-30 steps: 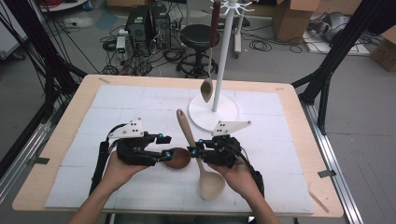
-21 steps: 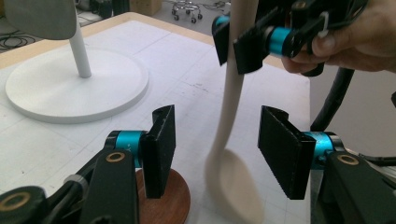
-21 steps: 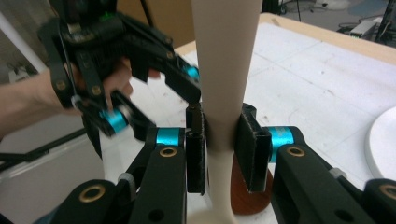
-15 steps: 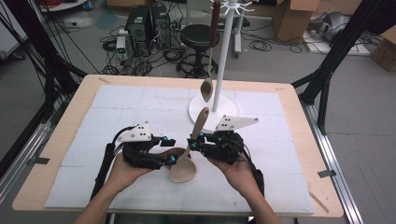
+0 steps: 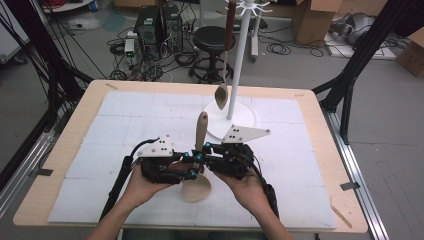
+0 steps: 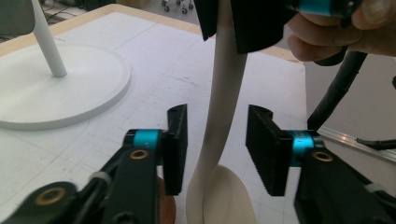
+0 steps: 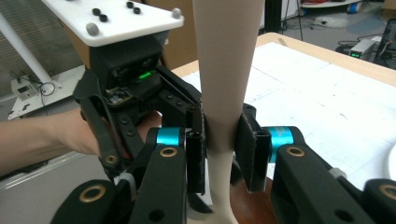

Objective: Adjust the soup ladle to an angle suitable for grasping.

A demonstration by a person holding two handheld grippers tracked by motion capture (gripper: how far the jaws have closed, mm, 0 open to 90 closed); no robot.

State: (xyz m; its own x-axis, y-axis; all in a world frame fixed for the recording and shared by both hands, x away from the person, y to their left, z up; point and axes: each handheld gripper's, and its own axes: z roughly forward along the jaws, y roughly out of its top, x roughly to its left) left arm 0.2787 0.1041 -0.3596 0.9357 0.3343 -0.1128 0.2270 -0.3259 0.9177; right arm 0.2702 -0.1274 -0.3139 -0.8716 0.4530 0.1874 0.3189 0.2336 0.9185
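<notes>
High view: near the front edge of the tabletop (image 5: 75, 145), about midway along it, the left gripper (image 5: 189, 172) and the right gripper (image 5: 201, 155) meet around a pale wooden spoon (image 5: 200, 150). The spoon stands tilted, handle up and away, bowl low by the white mat. Behind it, toward the far edge, a white rack (image 5: 239, 60) carries a hanging dark spoon (image 5: 223, 75).

Left gripper view: the left gripper (image 6: 217, 140) has just been closing, yet its pads stand apart from the spoon's neck (image 6: 219, 126), which runs between them untouched. The right gripper's jaws clamp the handle higher up.

Right gripper view: the right gripper (image 7: 223, 151) is closed tight on the spoon's handle (image 7: 224, 70), both pads pressing it. A brown spoon (image 7: 245, 200) lies below on the tabletop.
</notes>
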